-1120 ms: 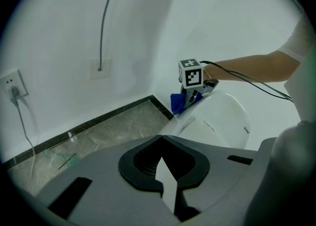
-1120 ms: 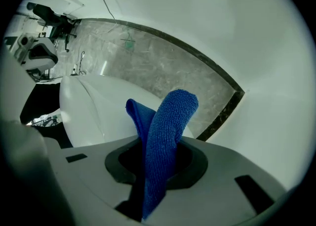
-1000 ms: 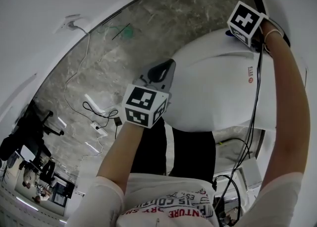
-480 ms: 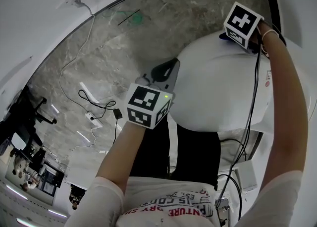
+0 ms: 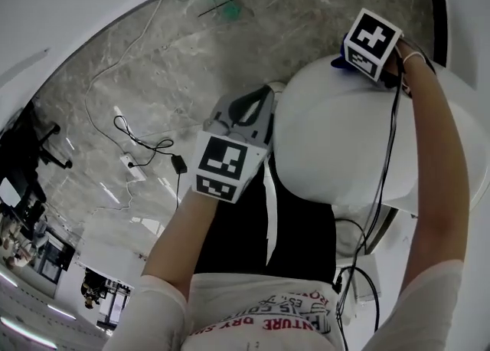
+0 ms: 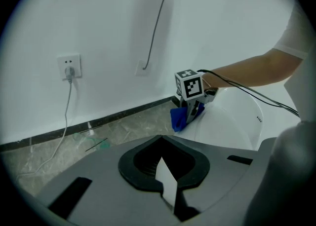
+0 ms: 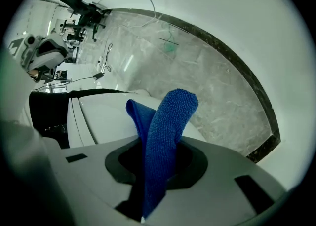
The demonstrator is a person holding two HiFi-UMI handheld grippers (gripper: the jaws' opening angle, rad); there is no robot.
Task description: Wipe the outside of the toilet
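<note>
While the right gripper point(image 7: 148, 190) clamps the blue cloth point(image 7: 165, 136) at the far edge of the toilet point(image 5: 337, 142), wiping is judged under way and unfinished; the left gripper point(image 6: 165, 190) hangs aside, jaws closed, empty.

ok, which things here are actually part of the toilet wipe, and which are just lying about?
In the job:
- toilet, lid down
- blue cloth, clamped in the right hand-held gripper at the toilet

Lying about:
- left hand-held gripper, jaws together, empty
- wall socket with a plug in it
- black adapter and its cable
- green bit on the floor
</note>
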